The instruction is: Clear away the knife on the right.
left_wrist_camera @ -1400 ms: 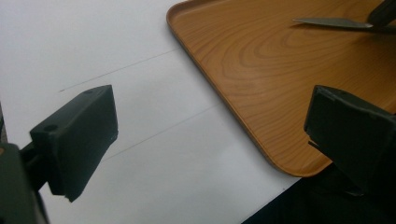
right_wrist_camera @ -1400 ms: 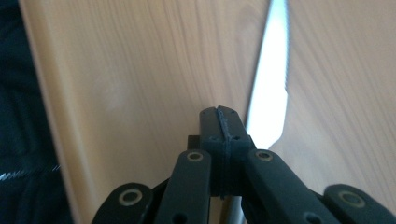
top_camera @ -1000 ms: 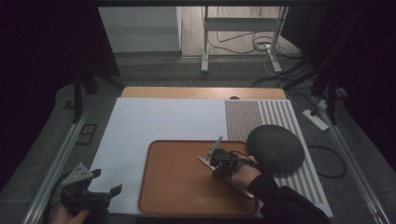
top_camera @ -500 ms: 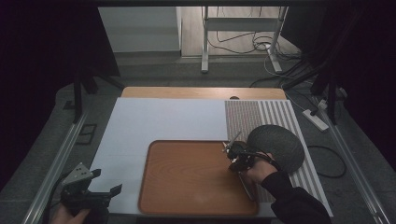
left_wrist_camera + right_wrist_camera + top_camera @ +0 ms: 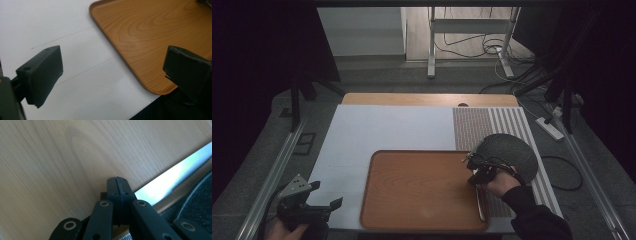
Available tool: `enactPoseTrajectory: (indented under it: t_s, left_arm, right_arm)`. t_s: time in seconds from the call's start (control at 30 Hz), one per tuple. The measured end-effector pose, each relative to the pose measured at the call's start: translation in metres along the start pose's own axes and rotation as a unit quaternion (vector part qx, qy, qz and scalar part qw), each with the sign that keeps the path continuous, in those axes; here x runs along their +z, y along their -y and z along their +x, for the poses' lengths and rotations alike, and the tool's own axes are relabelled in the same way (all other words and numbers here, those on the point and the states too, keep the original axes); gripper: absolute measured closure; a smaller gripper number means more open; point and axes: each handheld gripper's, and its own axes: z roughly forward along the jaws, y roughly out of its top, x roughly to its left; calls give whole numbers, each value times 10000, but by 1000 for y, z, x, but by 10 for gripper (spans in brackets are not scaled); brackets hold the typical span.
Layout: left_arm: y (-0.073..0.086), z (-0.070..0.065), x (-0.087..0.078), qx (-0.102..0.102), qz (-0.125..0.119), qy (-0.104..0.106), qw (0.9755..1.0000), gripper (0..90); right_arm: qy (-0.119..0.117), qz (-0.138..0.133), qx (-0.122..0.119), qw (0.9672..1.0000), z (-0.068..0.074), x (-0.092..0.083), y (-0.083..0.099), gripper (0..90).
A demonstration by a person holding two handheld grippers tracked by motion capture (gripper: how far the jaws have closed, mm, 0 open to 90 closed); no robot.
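Your right hand-held gripper (image 5: 472, 165) sits at the right edge of the rounded rectangular wooden tray (image 5: 412, 200), with its jaws pressed together and nothing between them; the right gripper view shows the closed tips over the wood grain just beside the tray's rim. Immediately to its right lies the dark grey round woven mat (image 5: 509, 150), on the ribbed strip of the white surface (image 5: 382, 130), its near left edge touching or almost touching your hand. That placement suggests the mat is the thing in hand, probably meant for the tray. Your right forearm comes in from the near right, wrist bent so the jaws point far and left. Your left hand-held gripper (image 5: 319, 200) rests at the near left corner, well apart from the work, jaws spread wide, aimed at the tray's near left corner.
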Motion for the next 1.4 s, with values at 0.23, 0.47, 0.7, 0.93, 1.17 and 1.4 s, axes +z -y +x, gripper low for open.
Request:
enactPoseTrajectory:
  t_s: [0.23,0.47,0.7,0.93,1.17,1.4]
  left_arm:
    - [0,0,0,7,-4,1,10000,39]
    - [0,0,0,9,-3,3,10000,39]
    - [0,0,0,-1,3,3,10000,39]
    - [0,0,0,6,2,3,10000,39]
    - [0,0,0,-23,10,-5,10000,39]
    - [0,0,0,-46,6,1,10000,39]
  right_arm:
    - [-32,6,20,10000,0,0,0,876]
    - [-34,-297,176,9994,1,-5,-2,747]
    - [0,-610,239,9979,6,-12,-3,581]
    - [61,-692,250,9973,8,-15,-1,417]
    - [398,-873,365,9947,9,-22,0,241]
    - [288,-1044,553,9926,3,-24,7,164]
